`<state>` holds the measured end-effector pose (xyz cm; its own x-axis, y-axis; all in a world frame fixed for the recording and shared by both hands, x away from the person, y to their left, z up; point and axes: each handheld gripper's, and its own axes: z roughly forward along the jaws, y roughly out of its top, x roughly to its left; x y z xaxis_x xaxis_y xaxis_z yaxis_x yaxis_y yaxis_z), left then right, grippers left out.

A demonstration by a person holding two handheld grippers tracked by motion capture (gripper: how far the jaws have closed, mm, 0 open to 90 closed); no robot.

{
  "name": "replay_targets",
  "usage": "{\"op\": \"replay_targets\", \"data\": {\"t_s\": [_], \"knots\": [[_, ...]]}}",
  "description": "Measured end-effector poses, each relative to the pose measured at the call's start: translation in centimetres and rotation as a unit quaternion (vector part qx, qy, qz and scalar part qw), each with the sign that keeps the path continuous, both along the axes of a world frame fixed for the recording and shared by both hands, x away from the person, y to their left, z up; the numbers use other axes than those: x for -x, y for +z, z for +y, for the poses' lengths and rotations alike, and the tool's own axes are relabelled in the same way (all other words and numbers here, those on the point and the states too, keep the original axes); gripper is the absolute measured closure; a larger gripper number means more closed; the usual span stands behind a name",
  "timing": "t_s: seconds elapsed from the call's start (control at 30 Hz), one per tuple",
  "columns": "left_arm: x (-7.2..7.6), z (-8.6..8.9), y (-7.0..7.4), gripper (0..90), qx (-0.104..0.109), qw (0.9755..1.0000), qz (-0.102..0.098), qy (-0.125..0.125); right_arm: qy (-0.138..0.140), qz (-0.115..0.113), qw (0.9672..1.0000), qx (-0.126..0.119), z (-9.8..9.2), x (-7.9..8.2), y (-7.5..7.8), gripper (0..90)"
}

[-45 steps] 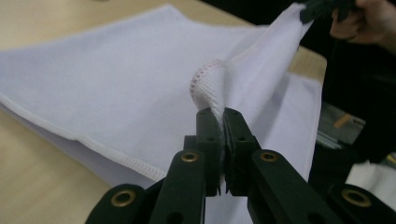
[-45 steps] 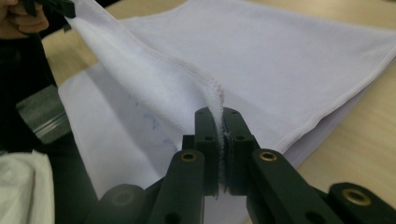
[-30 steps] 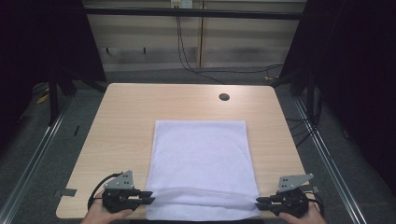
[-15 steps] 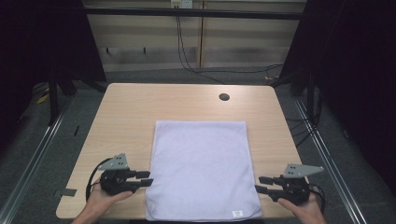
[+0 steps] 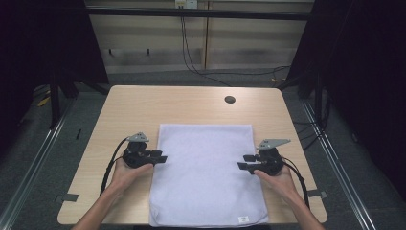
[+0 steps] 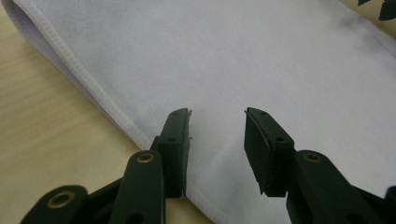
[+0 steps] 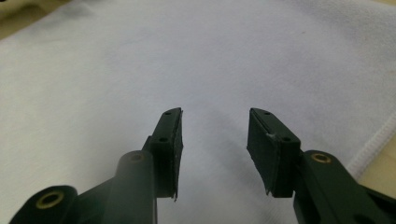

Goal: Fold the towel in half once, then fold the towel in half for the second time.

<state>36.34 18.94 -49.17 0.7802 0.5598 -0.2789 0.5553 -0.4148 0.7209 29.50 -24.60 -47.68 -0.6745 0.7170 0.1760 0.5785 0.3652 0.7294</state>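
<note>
A white towel [image 5: 206,172] lies flat on the wooden table [image 5: 186,103], its near edge at the table's front with a small label [image 5: 243,219]. My left gripper [image 5: 162,156] sits at the towel's left edge, jaws open and pointing right over the cloth. In the left gripper view the open left gripper [image 6: 217,116] hovers above the towel [image 6: 261,60] beside its hemmed edge. My right gripper [image 5: 243,162] is at the towel's right edge, open, pointing left. The right gripper view has the right gripper [image 7: 215,114] open over the towel [image 7: 187,60], nothing held.
A round dark hole [image 5: 230,99] is in the table near its far edge. Bare wood lies left, right and beyond the towel. Black frame posts and cables stand behind the table, rails [image 5: 335,158] run along both sides.
Both grippers let go of the towel's near corners and moved forward to the middle of its side edges. The towel's near edge now lies flat at the table's front.
</note>
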Motion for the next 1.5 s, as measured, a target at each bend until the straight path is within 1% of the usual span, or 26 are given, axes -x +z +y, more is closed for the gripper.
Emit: {"op": "replay_targets", "data": {"t_s": [0.03, 0.07, 0.13, 0.17, 0.23, 0.3, 0.37, 0.43, 0.47, 0.5, 0.57, 0.67, 0.73, 0.87, 0.93, 0.97, 1.03, 1.1, 1.17, 1.23, 1.3, 1.33, 1.4, 1.43, 1.47, 1.5], "knots": [[-0.3, -0.2, -0.1, 58.7, -0.003, 0.9999, 0.010, -0.005, -0.001, 0.003, 1.0000, 0.003, 0.3, -0.5, -0.2, 55.5], [-0.6, -0.5, -0.3, 57.5, -0.013, 0.9998, 0.011, -0.005, 0.003, 0.004, 1.0000, 0.006, 0.5, -0.8, -0.3, 55.5], [-0.9, -0.7, -0.6, 58.6, -0.016, 0.9999, 0.002, 0.005, -0.003, 0.000, 0.9998, 0.022, 0.8, -1.4, -0.7, 55.2], [-1.1, -0.9, -0.8, 58.8, -0.021, 0.9997, 0.002, 0.008, -0.003, 0.006, 0.9998, 0.021, 0.8, -1.8, -0.9, 55.1], [-1.2, -1.0, -1.0, 62.1, -0.029, 0.9995, -0.009, 0.004, -0.010, 0.008, 0.9995, 0.027, 0.7, -2.4, -1.3, 55.0], [-1.3, -0.9, -1.1, 65.0, -0.026, 0.9996, -0.011, 0.004, -0.018, 0.018, 0.9993, 0.028, 0.6, -3.2, -1.6, 55.0], [-1.3, -0.8, -1.2, 68.9, -0.028, 0.9994, -0.019, 0.001, -0.026, 0.016, 0.9989, 0.035, 0.4, -4.1, -1.8, 55.8], [-1.4, -0.8, -1.2, 73.6, -0.033, 0.9991, -0.025, 0.002, -0.038, 0.015, 0.9987, 0.032, 0.3, -4.8, -2.0, 57.1], [-1.4, -0.7, -1.2, 76.8, -0.033, 0.9991, -0.026, 0.005, -0.038, 0.019, 0.9985, 0.033, 0.4, -5.0, -2.2, 58.7], [-1.5, -0.6, -1.3, 79.1, -0.035, 0.9990, -0.027, 0.005, -0.034, 0.015, 0.9986, 0.037, 0.4, -5.1, -2.3, 59.6], [-1.6, -0.5, -1.4, 84.7, -0.027, 0.9995, -0.017, 0.003, -0.033, 0.007, 0.9982, 0.051, 0.6, -5.1, -2.3, 59.9], [-1.2, -0.8, -1.2, 86.9, -0.035, 0.9992, -0.020, 0.002, -0.040, -0.003, 0.9967, 0.071, 1.1, -4.5, -2.3, 59.7], [-0.8, -0.9, -1.2, 87.0, -0.040, 0.9990, -0.023, -0.001, -0.040, 0.002, 0.9970, 0.067, 1.0, -4.3, -2.2, 60.6], [0.1, -1.1, -1.0, 87.0, -0.049, 0.9982, -0.031, -0.014, -0.039, 0.006, 0.9965, 0.073, 0.4, -3.2, -2.1, 63.3], [0.5, -1.4, -1.0, 87.1, -0.051, 0.9982, -0.028, -0.018, -0.039, 0.009, 0.9960, 0.080, 0.2, -2.6, -1.9, 63.9], [0.8, -1.5, -1.0, 87.2, -0.050, 0.9982, -0.027, -0.017, -0.035, 0.012, 0.9964, 0.076, 0.0, -2.3, -1.9, 64.4], [1.4, -1.6, -1.0, 87.8, -0.047, 0.9982, -0.024, -0.028, -0.036, 0.012, 0.9965, 0.075, -0.1, -1.7, -1.9, 64.5], [2.5, -1.5, -0.9, 88.1, -0.047, 0.9980, -0.018, -0.039, -0.034, 0.012, 0.9959, 0.083, -0.2, -1.0, -1.8, 64.3], [3.4, -1.5, -0.8, 88.2, -0.046, 0.9977, -0.013, -0.049, -0.032, 0.014, 0.9962, 0.080, -0.4, -0.3, -1.8, 64.2], [4.3, -1.5, -0.7, 88.2, -0.052, 0.9974, -0.015, -0.047, -0.024, 0.016, 0.9967, 0.076, -0.4, 0.3, -1.8, 64.1], [5.2, -1.5, -0.6, 88.2, -0.059, 0.9965, -0.015, -0.057, -0.019, 0.020, 0.9970, 0.073, -0.4, 1.1, -1.8, 64.0], [5.7, -1.4, -0.6, 88.1, -0.057, 0.9967, -0.013, -0.057, -0.012, 0.023, 0.9969, 0.075, -0.4, 1.7, -1.7, 64.0], [6.4, -1.2, -0.5, 87.8, -0.056, 0.9965, -0.004, -0.062, -0.005, 0.028, 0.9967, 0.076, -0.3, 2.5, -1.5, 64.0], [6.8, -1.0, -0.5, 87.2, -0.053, 0.9963, -0.001, -0.067, -0.001, 0.029, 0.9970, 0.072, -0.4, 3.0, -1.5, 64.0], [7.0, -0.9, -0.4, 86.5, -0.057, 0.9960, -0.001, -0.069, 0.002, 0.037, 0.9972, 0.064, -0.5, 3.4, -1.5, 63.9], [7.2, -0.8, -0.2, 84.9, -0.055, 0.9958, 0.006, -0.073, 0.007, 0.039, 0.9974, 0.059, -0.6, 3.6, -1.5, 63.7]]}}
